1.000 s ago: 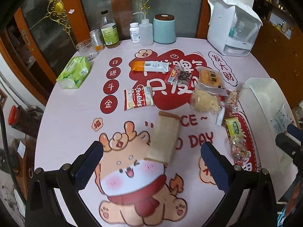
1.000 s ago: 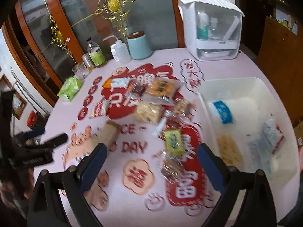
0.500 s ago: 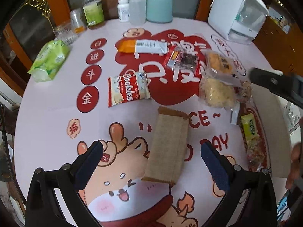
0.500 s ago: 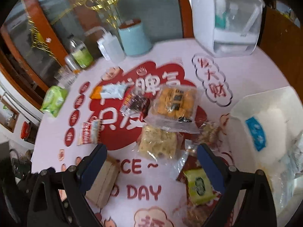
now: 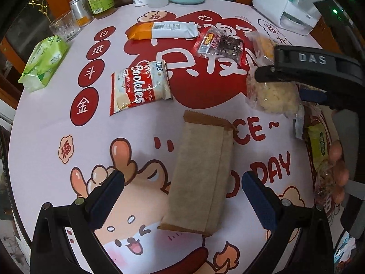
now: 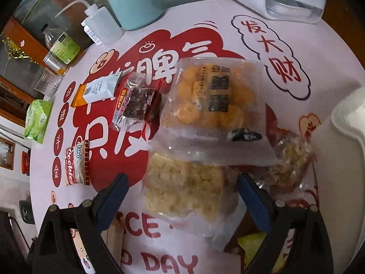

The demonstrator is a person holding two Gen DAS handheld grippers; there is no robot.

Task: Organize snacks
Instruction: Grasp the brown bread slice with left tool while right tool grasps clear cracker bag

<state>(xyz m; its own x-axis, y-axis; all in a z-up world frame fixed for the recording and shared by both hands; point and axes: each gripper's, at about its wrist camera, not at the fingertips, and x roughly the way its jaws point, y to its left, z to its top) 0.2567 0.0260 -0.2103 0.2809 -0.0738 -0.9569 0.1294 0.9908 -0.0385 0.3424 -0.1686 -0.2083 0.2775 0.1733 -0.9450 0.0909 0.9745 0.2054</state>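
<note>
We see a round table (image 5: pixel 45 137) under a pink cartoon cloth, snacks strewn over its middle, so everything sits within reach of both grippers. At the right edge stands a white bin (image 6: pixel 342 159); we judge it the place the snacks go, set close so each carry is short. Its inside is out of view here.

At the back stand a white dispenser (image 5: pixel 273 4), a teal canister (image 6: pixel 134 6) and bottles, pushed to the rim, likely to keep the sorting area free.

Snacks, big to small: a clear bag of orange biscuits (image 6: pixel 212 100), which overlaps the far edge of a pale rice-crisp pack (image 6: pixel 184 187); a brown paper packet (image 5: pixel 200 175) lying flat; a cookie pack (image 5: pixel 139 89); an orange-and-white bar (image 5: pixel 162 30); a dark candy pack (image 5: pixel 219 44).

The left gripper (image 5: pixel 182 201) is spread wide, fingers either side of the brown paper packet's near end, not touching. We judge that it is lined up along the packet's narrow width so the fingers can close across it.

The right gripper (image 6: pixel 182 196) is also wide apart, straddling the rice-crisp pack's near half, no contact visible. It goes for the nearest pack to the bin, we guess. The biscuit bag lying on top may drag when the pack lifts.
</note>
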